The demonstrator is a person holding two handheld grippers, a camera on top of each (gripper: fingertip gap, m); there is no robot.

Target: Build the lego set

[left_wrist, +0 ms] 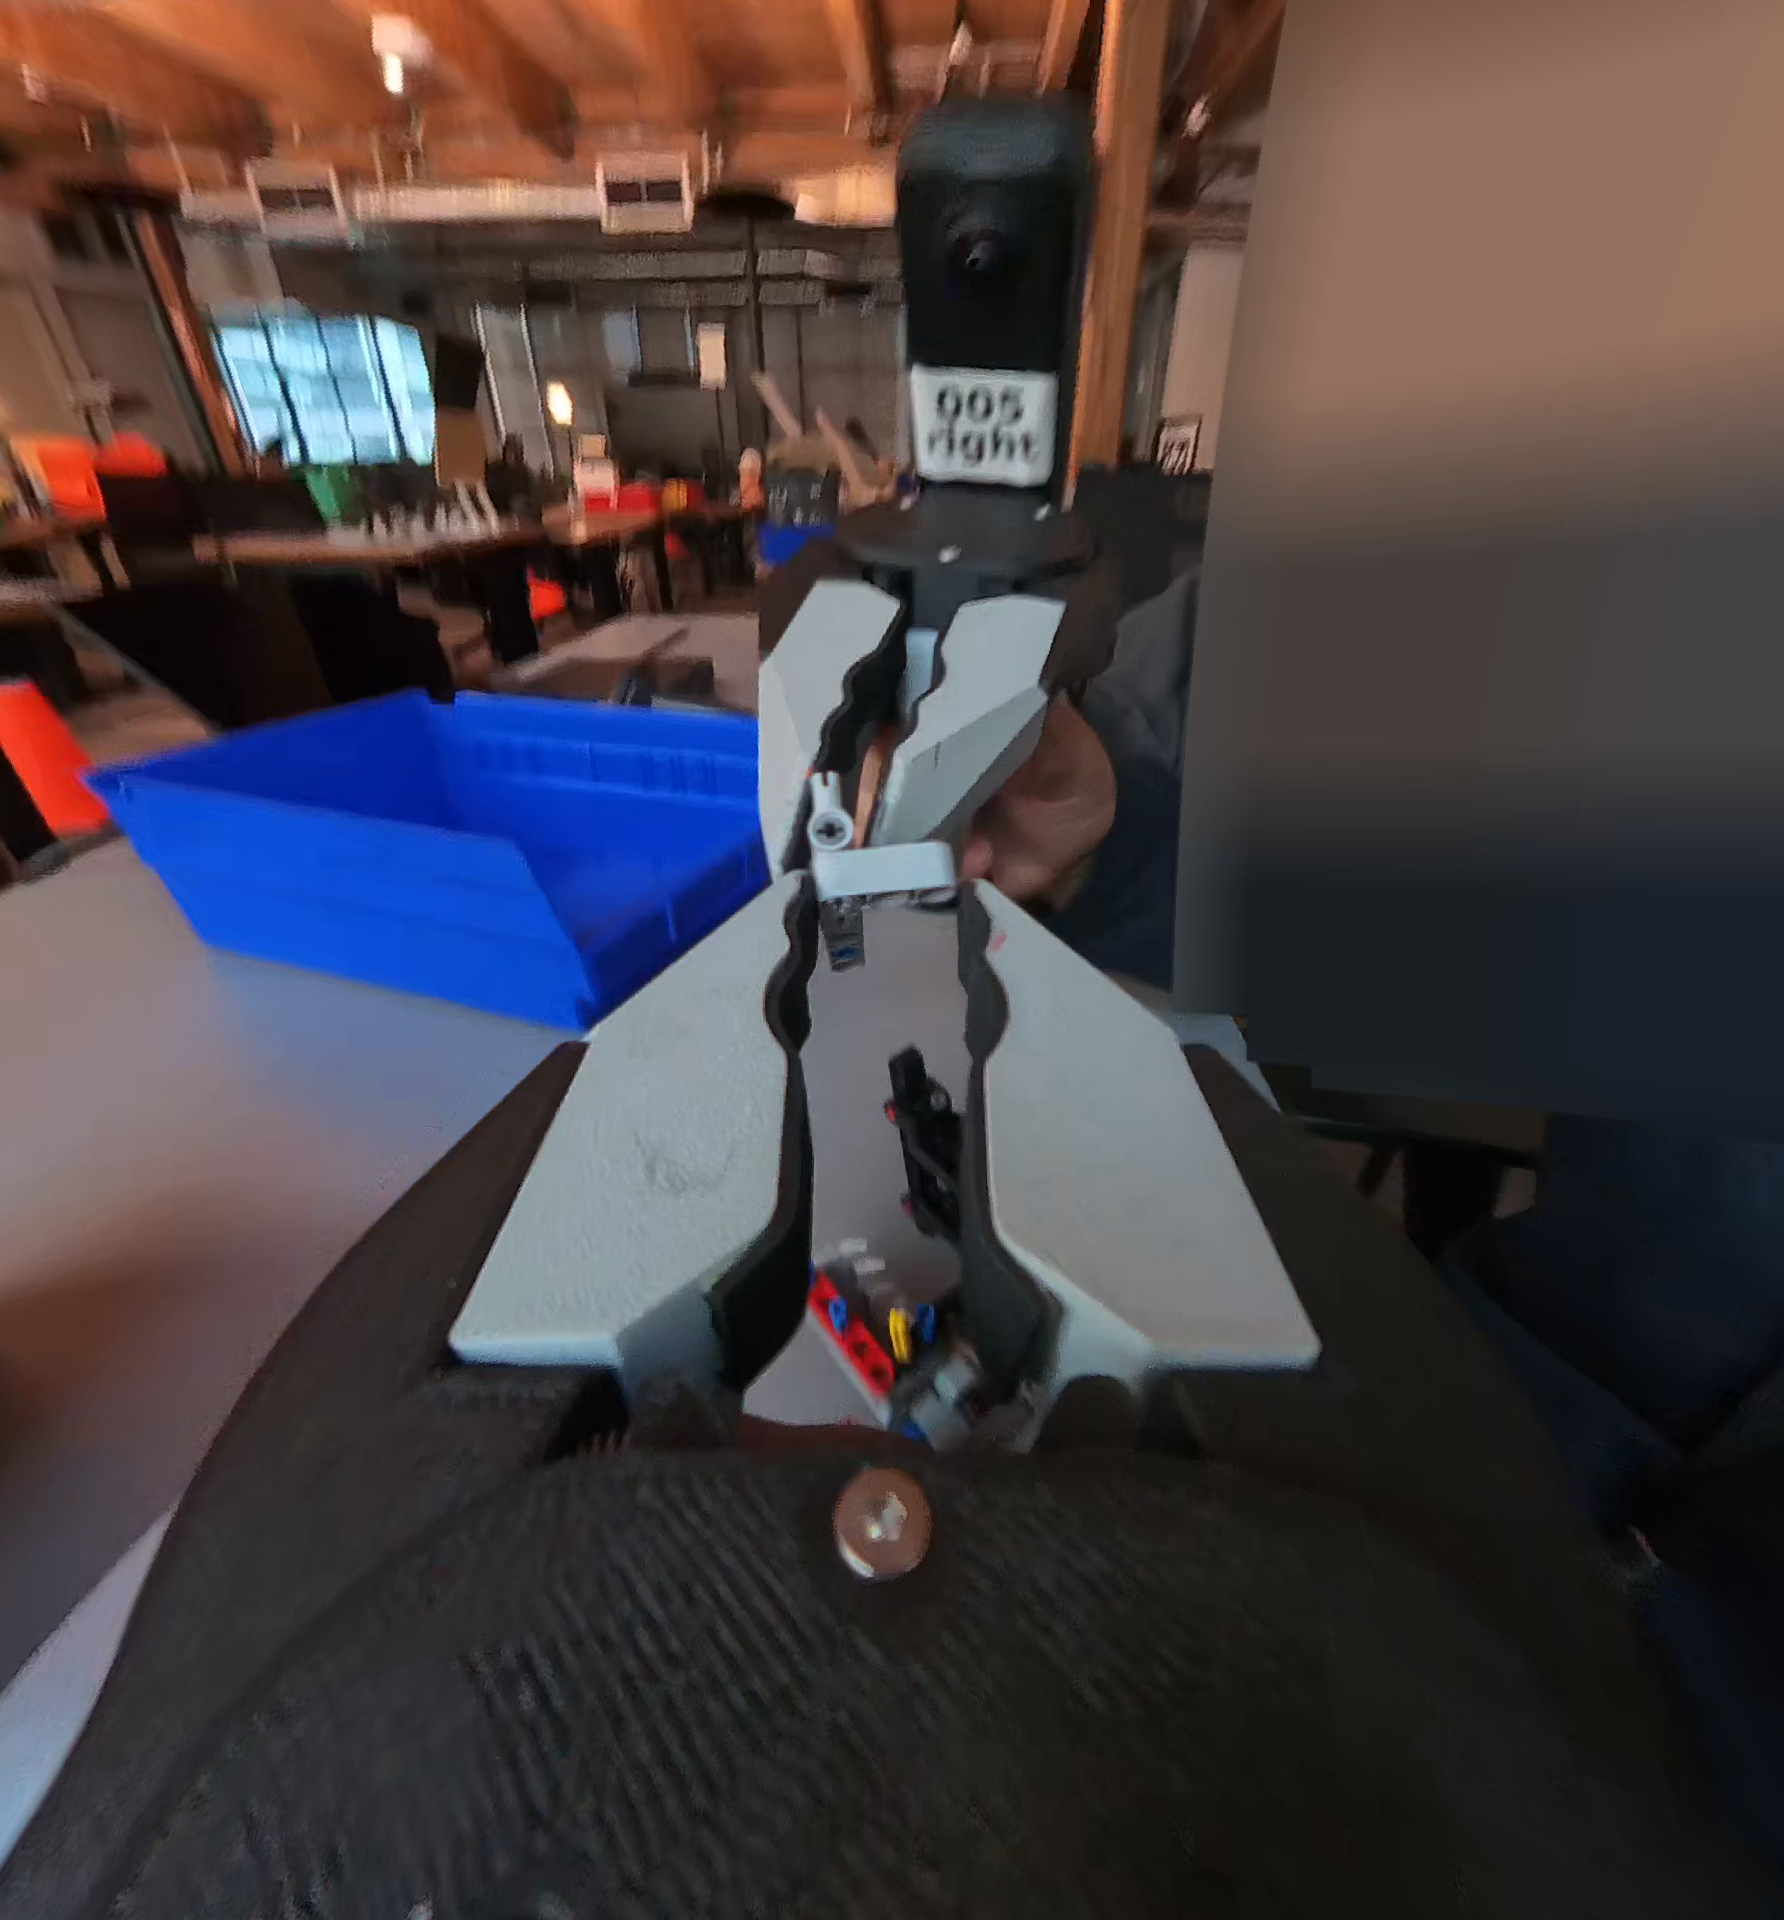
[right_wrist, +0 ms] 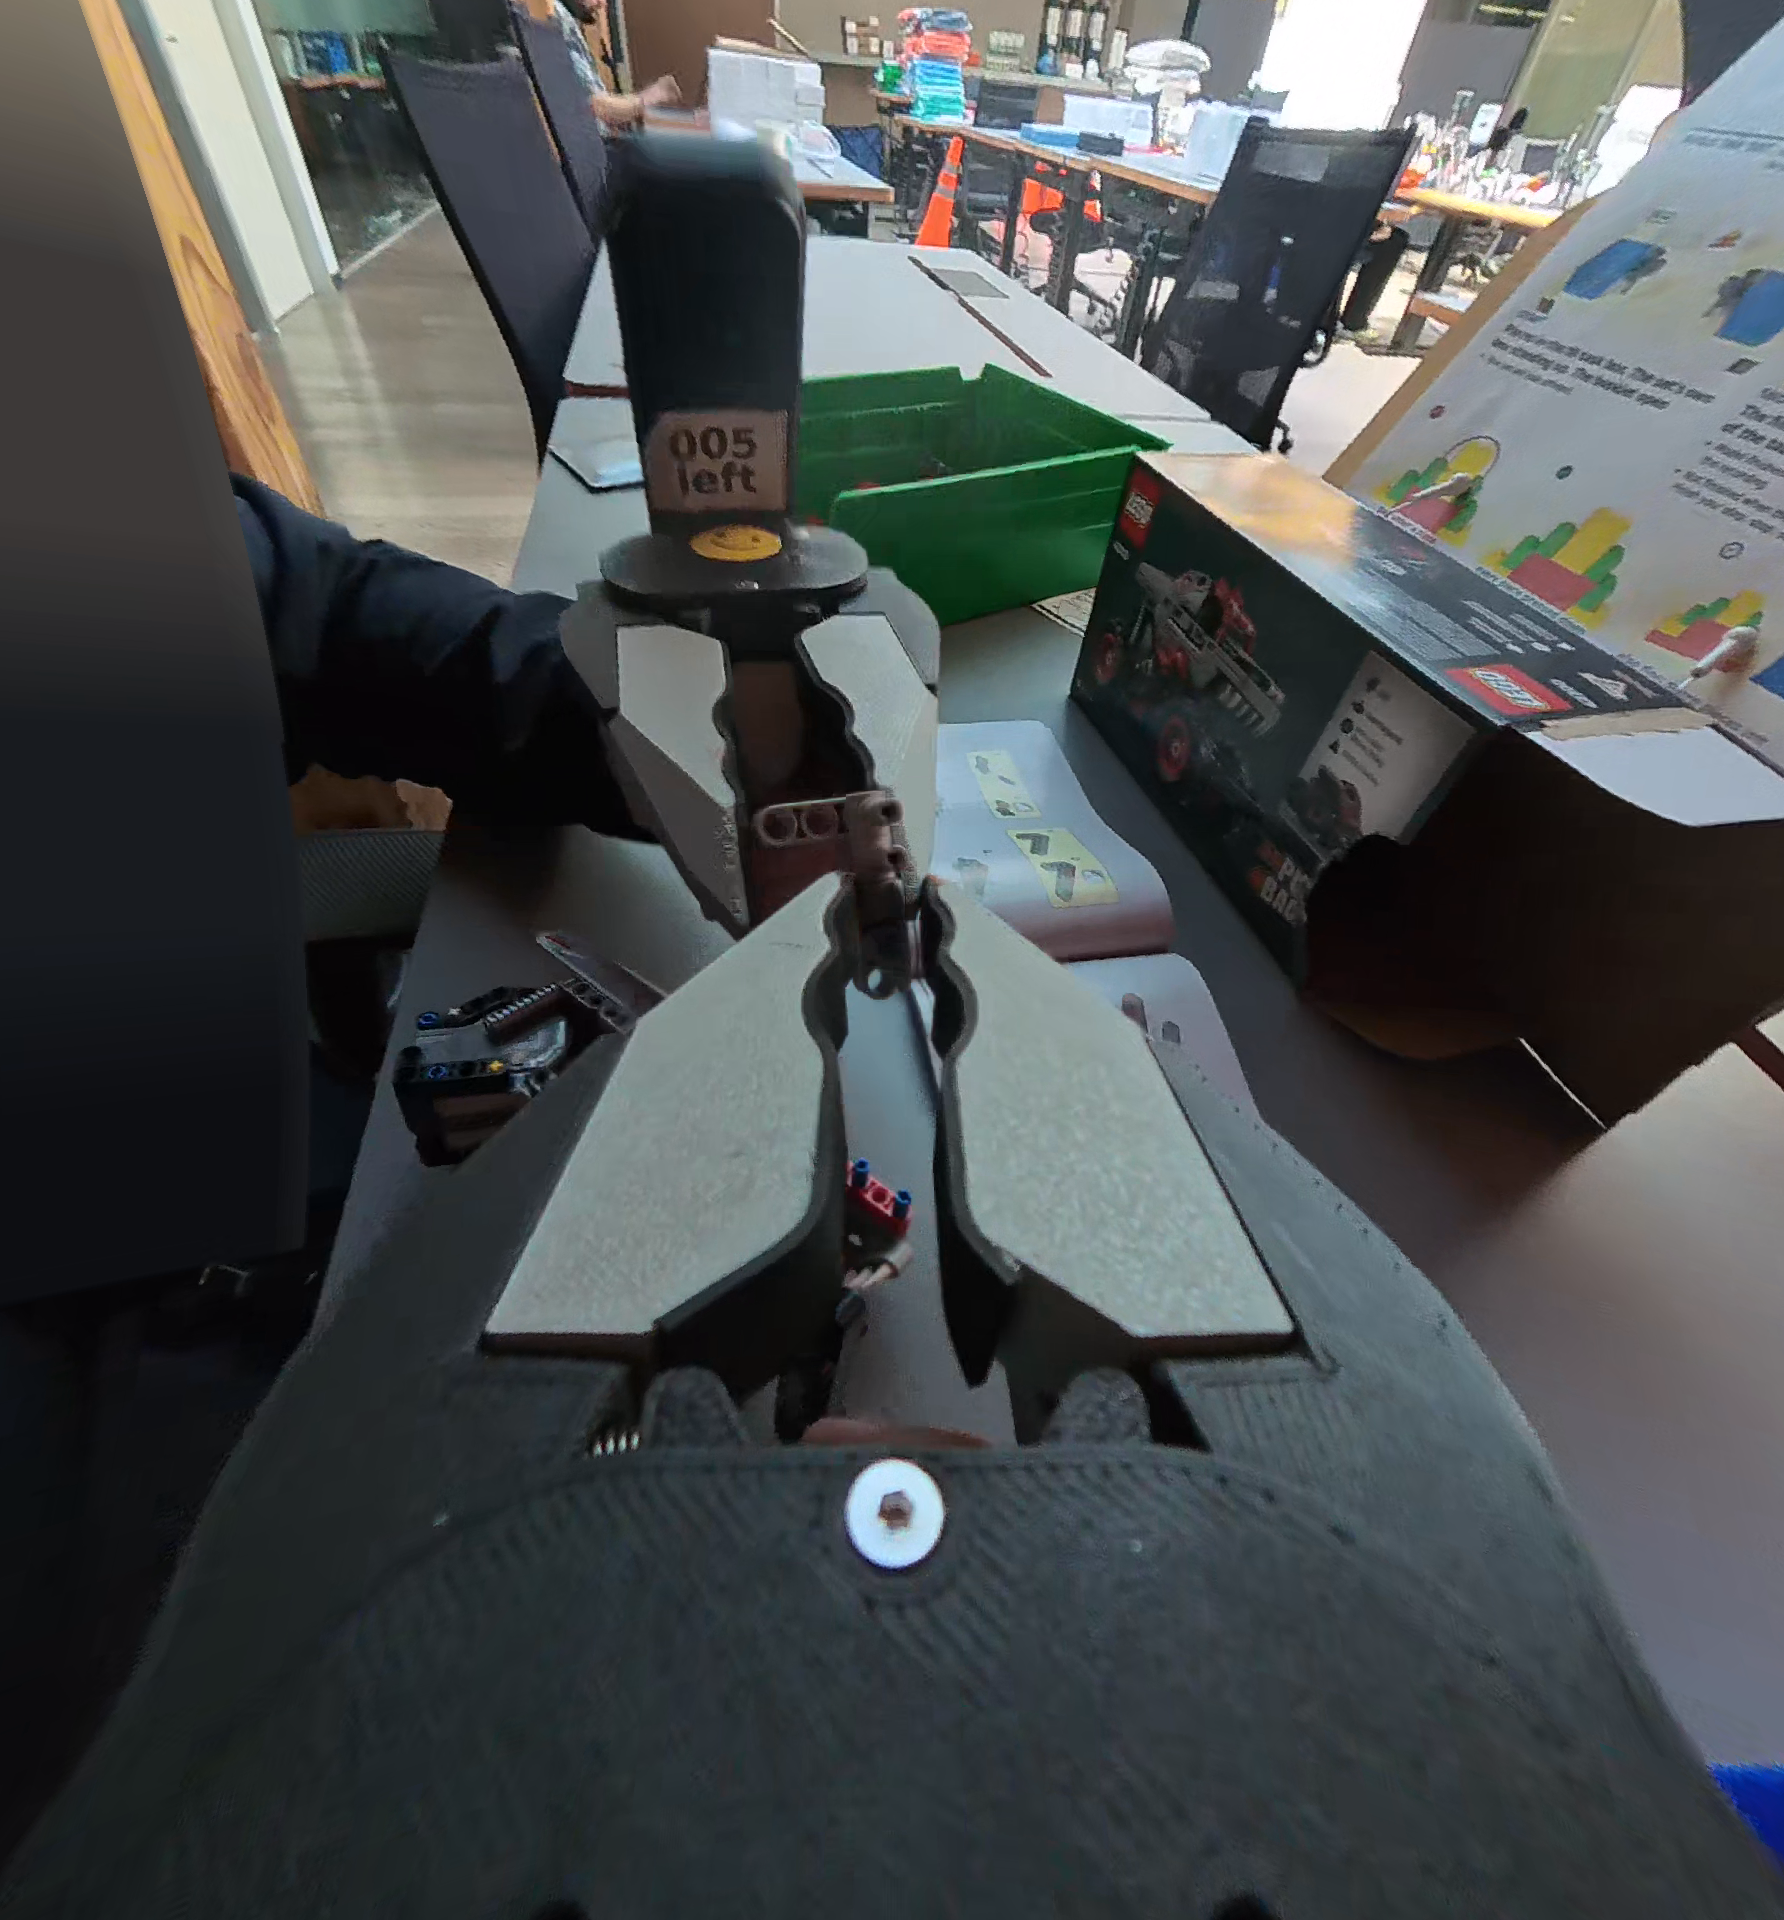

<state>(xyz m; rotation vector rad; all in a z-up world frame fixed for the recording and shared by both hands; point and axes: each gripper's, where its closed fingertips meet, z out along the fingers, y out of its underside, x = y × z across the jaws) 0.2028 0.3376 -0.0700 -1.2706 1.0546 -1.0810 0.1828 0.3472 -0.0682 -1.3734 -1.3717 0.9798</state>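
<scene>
In the left wrist view my left gripper (left_wrist: 883, 896) holds a light grey lego beam (left_wrist: 893, 865) lengthwise between its fingertips, above the table. My right gripper (left_wrist: 846, 795) faces it, shut on a small grey connector piece (left_wrist: 830, 826) that meets the beam's left end. In the right wrist view my right gripper (right_wrist: 886, 902) pinches that connector (right_wrist: 875, 831) against the beam (right_wrist: 810, 826), which sits in the left gripper (right_wrist: 820, 868). A black lego part (left_wrist: 919, 1132) and a red assembly with blue and yellow pins (left_wrist: 867, 1340) lie on the table below.
A blue bin (left_wrist: 431, 831) stands to the left of the grippers. A green bin (right_wrist: 971, 468), the lego box (right_wrist: 1335, 675), an open instruction booklet (right_wrist: 1033, 831) and a propped instruction sheet (right_wrist: 1646, 416) are behind. A black lego assembly (right_wrist: 483, 1049) lies at the left.
</scene>
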